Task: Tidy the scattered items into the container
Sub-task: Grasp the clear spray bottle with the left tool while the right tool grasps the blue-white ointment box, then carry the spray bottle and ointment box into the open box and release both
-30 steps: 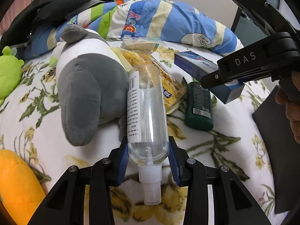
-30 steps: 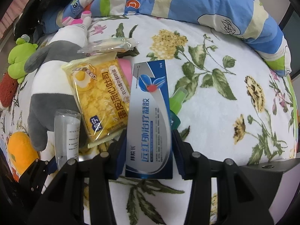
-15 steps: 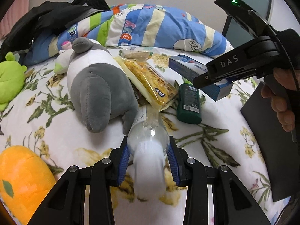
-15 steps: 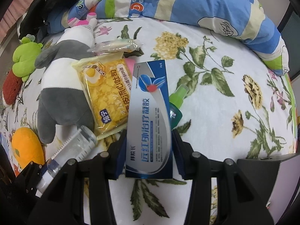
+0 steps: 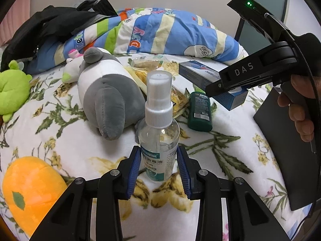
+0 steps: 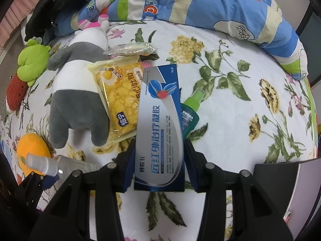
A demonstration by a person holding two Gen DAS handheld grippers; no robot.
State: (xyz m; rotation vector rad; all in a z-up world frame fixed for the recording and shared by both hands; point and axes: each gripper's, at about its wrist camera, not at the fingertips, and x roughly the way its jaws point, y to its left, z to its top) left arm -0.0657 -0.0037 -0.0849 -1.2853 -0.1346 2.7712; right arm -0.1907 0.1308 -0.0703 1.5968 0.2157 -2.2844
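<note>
Both your grippers are loaded: left gripper (image 5: 158, 166) fingers clamp the clear plastic spray bottle (image 5: 159, 132), right gripper (image 6: 159, 160) fingers clamp the blue-and-white cardboard box (image 6: 159, 128), above the floral bed (image 6: 230, 124), whose right side lies open.

You see a floral bedspread (image 5: 70, 146) across the frame; a striped quilt (image 5: 170, 32) bunches along the top; black clothing (image 5: 50, 24) lies upper left.

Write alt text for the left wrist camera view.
The left gripper holds a clear spray bottle upright above a floral blanket. Behind lie a grey-and-white plush toy and a green bottle; the right gripper holds a blue box.
</note>
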